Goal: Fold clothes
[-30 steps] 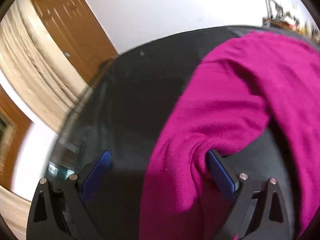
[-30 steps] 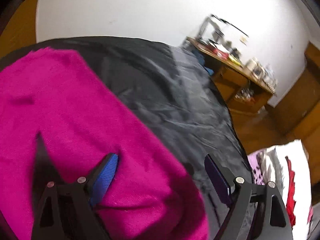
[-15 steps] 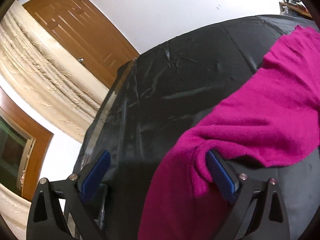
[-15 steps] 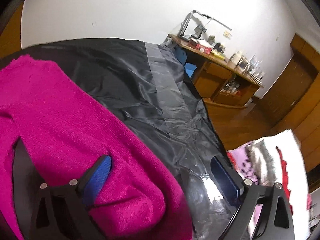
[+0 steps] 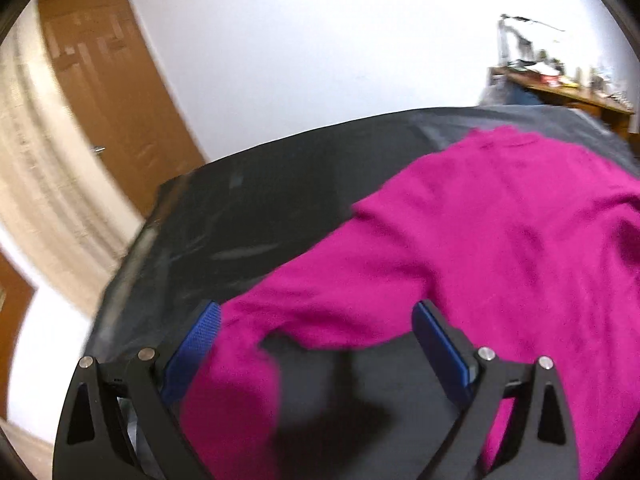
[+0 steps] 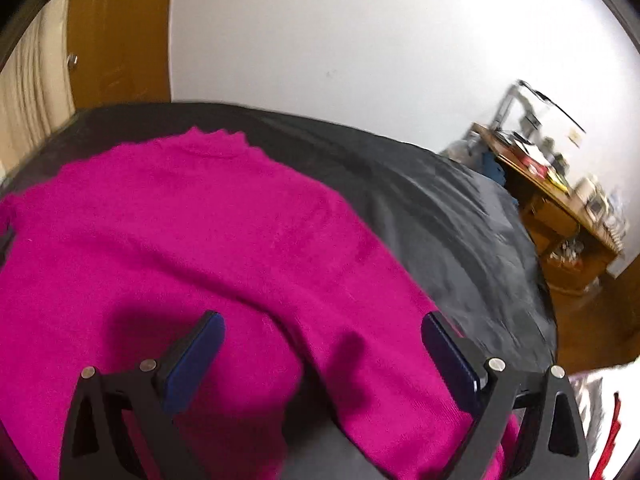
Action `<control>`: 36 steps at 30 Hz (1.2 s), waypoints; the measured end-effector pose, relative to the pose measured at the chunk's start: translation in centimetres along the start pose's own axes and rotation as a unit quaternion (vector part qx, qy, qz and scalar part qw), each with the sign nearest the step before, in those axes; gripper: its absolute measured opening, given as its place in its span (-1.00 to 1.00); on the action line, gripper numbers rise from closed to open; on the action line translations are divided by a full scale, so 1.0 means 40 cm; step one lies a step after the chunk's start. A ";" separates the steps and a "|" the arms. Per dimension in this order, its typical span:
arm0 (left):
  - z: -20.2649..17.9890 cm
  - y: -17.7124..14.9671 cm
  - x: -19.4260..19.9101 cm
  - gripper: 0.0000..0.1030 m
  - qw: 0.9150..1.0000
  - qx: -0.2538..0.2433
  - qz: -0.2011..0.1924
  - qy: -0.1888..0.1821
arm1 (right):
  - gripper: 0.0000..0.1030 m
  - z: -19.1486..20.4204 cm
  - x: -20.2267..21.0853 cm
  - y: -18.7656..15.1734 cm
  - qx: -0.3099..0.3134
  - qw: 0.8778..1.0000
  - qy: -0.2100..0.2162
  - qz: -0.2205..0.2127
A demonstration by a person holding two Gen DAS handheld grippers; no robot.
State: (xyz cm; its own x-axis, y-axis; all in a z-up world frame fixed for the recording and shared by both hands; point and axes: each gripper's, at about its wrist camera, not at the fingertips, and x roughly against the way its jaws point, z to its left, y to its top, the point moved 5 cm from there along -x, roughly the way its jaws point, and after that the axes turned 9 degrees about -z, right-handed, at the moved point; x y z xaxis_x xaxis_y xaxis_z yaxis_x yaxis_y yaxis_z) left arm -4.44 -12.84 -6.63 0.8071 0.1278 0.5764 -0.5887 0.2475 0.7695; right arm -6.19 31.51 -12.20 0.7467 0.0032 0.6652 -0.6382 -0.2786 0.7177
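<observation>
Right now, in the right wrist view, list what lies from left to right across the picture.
Wooden door → pink sweater → black cover → wooden desk.

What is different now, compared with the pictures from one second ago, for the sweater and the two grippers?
Both views tilted back up, so the far wall and door show again. The magenta sweater now lies spread wider on the dark cover; its sleeve crosses between the open jaws of the left gripper instead of draping over one finger. The right gripper now has cloth between its jaws. Unchanged: both grippers open, neither clamping the sweater.
</observation>
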 end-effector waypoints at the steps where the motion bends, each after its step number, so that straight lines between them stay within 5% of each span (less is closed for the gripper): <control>1: -0.024 0.013 -0.030 0.90 1.000 -0.005 0.006 -0.003 | 0.93 0.016 -0.031 0.007 0.008 1.000 -0.003 0.008; 7: -0.109 0.039 -0.210 0.90 0.997 -0.006 0.076 -0.016 | 0.94 -0.013 -0.140 0.001 0.006 0.997 -0.055 0.045; 19: -0.159 0.158 -0.387 0.90 0.998 0.015 0.065 0.009 | 0.97 -0.133 -0.203 0.018 -0.066 0.995 -0.063 0.038; 24: -0.179 0.170 -0.396 0.90 0.998 -0.021 0.053 0.036 | 0.97 -0.150 -0.200 0.003 -0.089 0.994 -0.053 0.034; 28: -0.198 0.156 -0.346 0.91 0.997 -0.034 0.065 0.025 | 0.97 -0.066 -0.086 -0.056 -0.030 0.999 0.021 0.020; 32: -0.247 0.115 -0.229 0.91 0.997 -0.043 0.049 -0.044 | 0.97 0.033 0.050 -0.127 0.039 0.993 0.108 0.005; 36: -0.325 0.036 -0.075 0.91 0.990 -0.061 0.037 -0.125 | 0.97 0.132 0.190 -0.201 0.107 0.975 0.195 -0.010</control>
State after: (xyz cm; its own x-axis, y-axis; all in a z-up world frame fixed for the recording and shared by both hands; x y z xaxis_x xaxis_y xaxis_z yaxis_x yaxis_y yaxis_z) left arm -7.13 -0.40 -10.81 0.7168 -0.0876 0.6917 -0.6236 0.3634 0.6922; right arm 5.60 28.69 -14.02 0.6039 0.3631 0.7096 -0.5394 -0.4692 0.6992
